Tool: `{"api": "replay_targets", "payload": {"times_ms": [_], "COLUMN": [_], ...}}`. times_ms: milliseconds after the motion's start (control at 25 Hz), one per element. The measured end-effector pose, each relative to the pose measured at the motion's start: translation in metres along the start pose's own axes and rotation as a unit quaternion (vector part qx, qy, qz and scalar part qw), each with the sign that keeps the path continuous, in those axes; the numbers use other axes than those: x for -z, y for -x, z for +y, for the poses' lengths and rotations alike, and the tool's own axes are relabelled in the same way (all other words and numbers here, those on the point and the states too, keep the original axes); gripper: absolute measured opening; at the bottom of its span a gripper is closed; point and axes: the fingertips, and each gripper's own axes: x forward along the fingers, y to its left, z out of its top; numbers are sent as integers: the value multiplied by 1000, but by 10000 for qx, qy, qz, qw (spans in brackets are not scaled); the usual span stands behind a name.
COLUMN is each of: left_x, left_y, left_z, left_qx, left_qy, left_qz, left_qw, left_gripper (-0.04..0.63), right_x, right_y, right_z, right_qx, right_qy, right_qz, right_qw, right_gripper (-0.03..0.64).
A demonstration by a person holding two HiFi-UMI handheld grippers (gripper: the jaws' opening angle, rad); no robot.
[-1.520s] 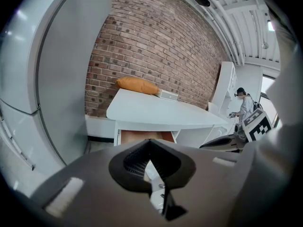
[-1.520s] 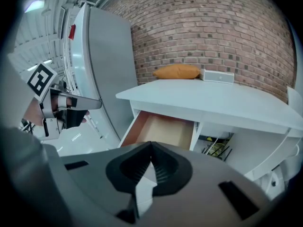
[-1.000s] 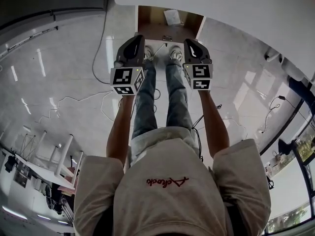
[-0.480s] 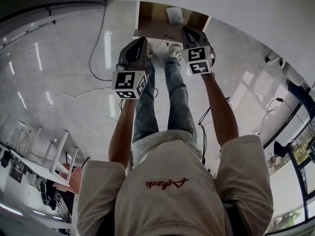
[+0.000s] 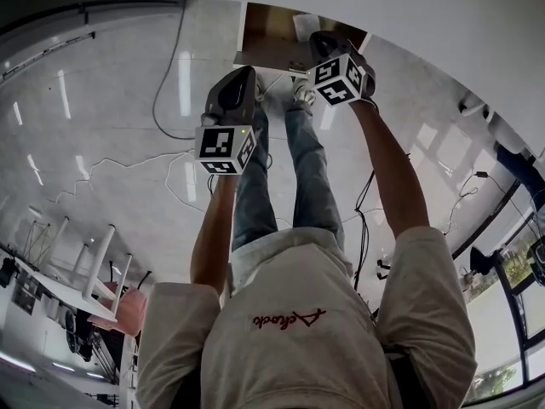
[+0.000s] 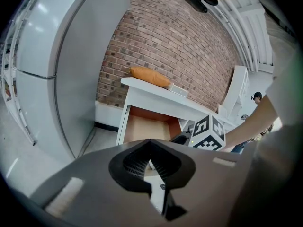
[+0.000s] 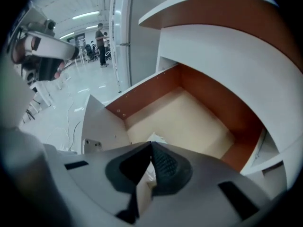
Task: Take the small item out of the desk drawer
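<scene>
My right gripper [image 7: 151,144], jaws closed and empty, hangs over the open drawer [image 7: 189,119]; the white item [image 7: 156,137] lies on the drawer floor just beyond its tips. The left gripper [image 6: 149,143], likewise closed, hangs outside. Risk: descending closed, I would shove the item rather than grasp it.

White item [image 7: 155,137] mostly hidden behind the right hand-held gripper [image 7: 151,144]

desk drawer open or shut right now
Open: the drawer is pulled out from under the white desk, its wooden floor exposed, with a small white item lying inside.
</scene>
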Motion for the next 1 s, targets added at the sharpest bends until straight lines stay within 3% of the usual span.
{"api": "replay_targets", "payload": {"times_ms": [320, 560, 680, 800, 1000], "left_x": [9, 13, 15, 16, 20], "left_y": [1, -2, 0, 0, -2], "left_z": [0, 2, 3, 1, 1], "left_qx": [9, 54, 65, 85, 105], "left_qy": [84, 94, 106, 119, 124], "left_qz": [25, 52, 68, 84, 110], "left_qw": [10000, 9999, 9999, 9999, 9998], "left_gripper": [9, 9, 9, 9, 9], "right_x": [6, 16, 14, 15, 20], "right_y": [-26, -48, -52, -58, -72], "right_z": [9, -2, -7, -9, -13], "right_qx": [-71, 25, 48, -16, -87], "right_qy": [1484, 1859, 1798, 1749, 1756], "right_qz": [516, 926, 1005, 1118, 1273], "right_qw": [9876, 9782, 9785, 9782, 9762], "right_gripper": [12, 12, 17, 134, 172]}}
